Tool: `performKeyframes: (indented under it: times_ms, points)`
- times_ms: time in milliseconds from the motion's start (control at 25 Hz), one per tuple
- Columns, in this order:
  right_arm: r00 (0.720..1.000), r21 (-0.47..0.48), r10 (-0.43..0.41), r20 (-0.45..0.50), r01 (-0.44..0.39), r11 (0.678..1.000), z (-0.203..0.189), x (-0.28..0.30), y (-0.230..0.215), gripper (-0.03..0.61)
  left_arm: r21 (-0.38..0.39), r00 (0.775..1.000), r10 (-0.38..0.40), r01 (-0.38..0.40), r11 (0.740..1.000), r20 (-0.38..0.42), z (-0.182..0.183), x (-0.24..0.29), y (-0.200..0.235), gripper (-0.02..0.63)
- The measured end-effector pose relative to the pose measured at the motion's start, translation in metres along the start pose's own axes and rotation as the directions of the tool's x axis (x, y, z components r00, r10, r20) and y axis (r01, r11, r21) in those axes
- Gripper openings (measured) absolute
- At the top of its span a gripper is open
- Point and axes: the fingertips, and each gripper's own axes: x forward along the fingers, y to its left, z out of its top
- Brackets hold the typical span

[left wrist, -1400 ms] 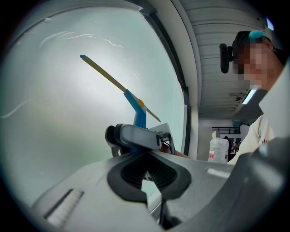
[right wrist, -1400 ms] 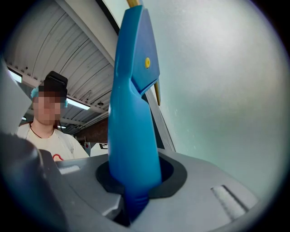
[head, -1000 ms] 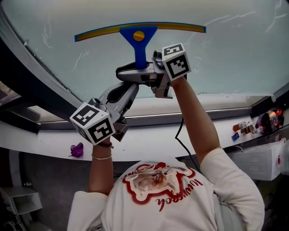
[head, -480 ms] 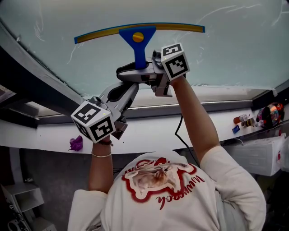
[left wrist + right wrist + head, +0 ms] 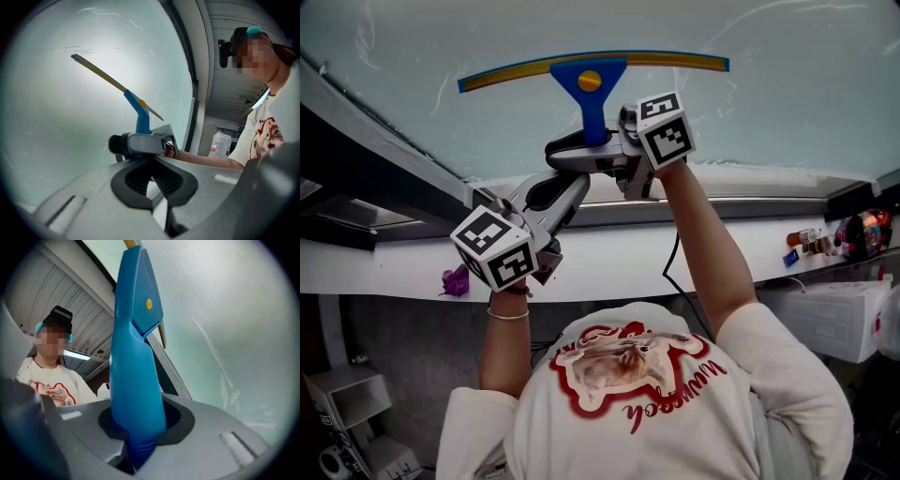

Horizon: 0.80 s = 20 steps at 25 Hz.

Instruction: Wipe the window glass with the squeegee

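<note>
What the views kept out of sight

The lower end of the squeegee handle was buried between the clamped jaws of the right tool, and in the right gripper view its blade ran off the top edge. The window glass was cut off by the frame edges in every view. On the sill, the small items at far right were too tiny to name, as was a purple lump.
</note>
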Motion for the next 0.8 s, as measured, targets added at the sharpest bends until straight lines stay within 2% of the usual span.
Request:
performKeyframes:
  times_ms: [400, 600, 800]
  points:
    - [1.000, 0.066, -0.001, 0.028, -0.001, 0.998, -0.037, 0.001, -0.013, 0.095, -0.038, 0.998, 0.006, -0.009, 0.999, -0.068, -0.039, -0.001, 0.008, 0.002]
    - [1.000, 0.088, 0.001, 0.029, -0.004, 0.996, -0.054, 0.001, -0.020, 0.097, -0.033, 0.993, 0.021, -0.025, 0.999, -0.112, -0.057, -0.001, 0.012, 0.002]
    - [1.000, 0.107, 0.003, 0.031, -0.006, 0.994, -0.066, 0.002, -0.024, 0.098, -0.059, 0.994, 0.009, -0.016, 0.998, -0.112, -0.069, 0.000, 0.015, 0.002]
